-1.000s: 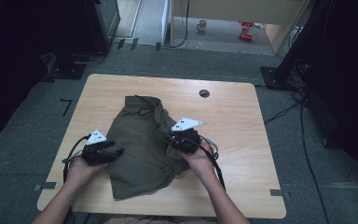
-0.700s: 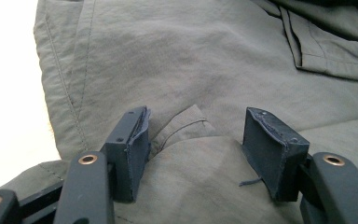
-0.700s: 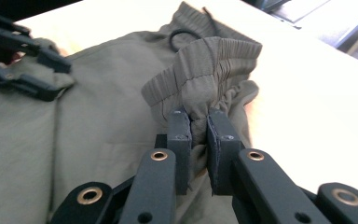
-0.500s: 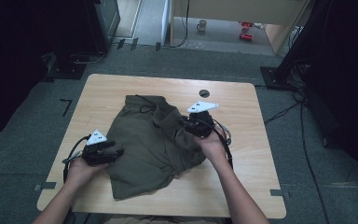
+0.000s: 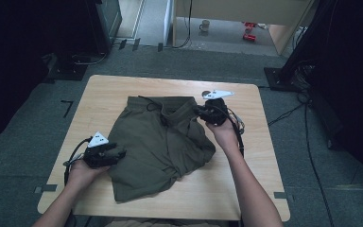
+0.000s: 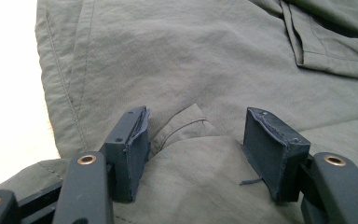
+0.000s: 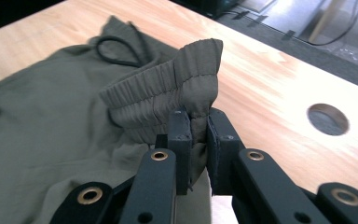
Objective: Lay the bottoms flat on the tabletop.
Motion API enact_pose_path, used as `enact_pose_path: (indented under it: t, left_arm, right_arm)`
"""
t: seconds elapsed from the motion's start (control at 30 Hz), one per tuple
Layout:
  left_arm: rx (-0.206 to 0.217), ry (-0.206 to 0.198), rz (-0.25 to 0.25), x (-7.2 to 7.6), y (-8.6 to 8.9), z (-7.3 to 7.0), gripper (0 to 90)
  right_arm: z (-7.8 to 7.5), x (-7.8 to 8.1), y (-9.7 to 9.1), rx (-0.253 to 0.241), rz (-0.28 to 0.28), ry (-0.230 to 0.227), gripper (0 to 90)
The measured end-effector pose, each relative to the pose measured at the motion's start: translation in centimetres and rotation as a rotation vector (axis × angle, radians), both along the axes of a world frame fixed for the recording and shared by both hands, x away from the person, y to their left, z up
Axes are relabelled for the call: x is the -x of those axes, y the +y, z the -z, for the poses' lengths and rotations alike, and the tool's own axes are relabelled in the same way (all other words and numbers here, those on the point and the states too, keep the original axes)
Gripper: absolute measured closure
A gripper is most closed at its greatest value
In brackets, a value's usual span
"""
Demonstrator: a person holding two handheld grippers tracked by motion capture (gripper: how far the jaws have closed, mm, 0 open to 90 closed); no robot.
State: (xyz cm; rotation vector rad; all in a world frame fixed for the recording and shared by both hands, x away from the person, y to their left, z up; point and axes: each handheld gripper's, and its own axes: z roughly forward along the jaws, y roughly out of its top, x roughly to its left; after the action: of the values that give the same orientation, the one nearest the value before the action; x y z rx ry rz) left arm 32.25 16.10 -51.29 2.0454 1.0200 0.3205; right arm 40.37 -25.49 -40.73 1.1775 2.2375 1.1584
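Note:
A pair of olive green shorts [image 5: 156,142] lies crumpled on the wooden table [image 5: 246,189], its black drawstring [image 5: 151,105] near the far edge. My right gripper [image 5: 199,112] is at the far right corner of the garment, shut on the elastic waistband [image 7: 168,88], which stands lifted above the jaws of the right gripper [image 7: 198,135]. My left gripper [image 5: 116,155] rests at the shorts' near left edge. In the left gripper view the left gripper [image 6: 196,149] is open, with a small fold of the shorts [image 6: 191,70] lying between the jaws, untouched by either pad.
A round cable hole [image 5: 206,94] sits in the tabletop just beyond the right gripper, also seen as the hole [image 7: 327,119]. Bare wood borders the shorts on all sides. Dark floor, cables and equipment stands surround the table.
My right gripper has moved away from the person and to the right, dragging the waistband with it and spreading the shorts. The left gripper has stayed in place.

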Motion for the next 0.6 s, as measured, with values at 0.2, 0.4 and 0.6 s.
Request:
enact_pose_path:
  t: [0.2, 0.4, 0.6]
  left_arm:
    - [-0.003, -0.003, 0.001, 0.0, -0.1, 0.1, 40.2]
    - [-0.005, -0.006, 0.002, 0.0, -0.1, 0.1, 40.1]
    - [-0.001, -0.005, 0.001, 0.0, -0.1, 0.1, 39.9]
  right_arm:
    - [0.6, -2.3, -1.3, 0.043, 0.047, 0.017, 82.5]
    - [1.7, -4.4, -2.4, 0.040, 0.095, 0.047, 81.2]
    - [1.4, -5.0, -3.0, 0.160, 0.162, 0.008, 66.8]
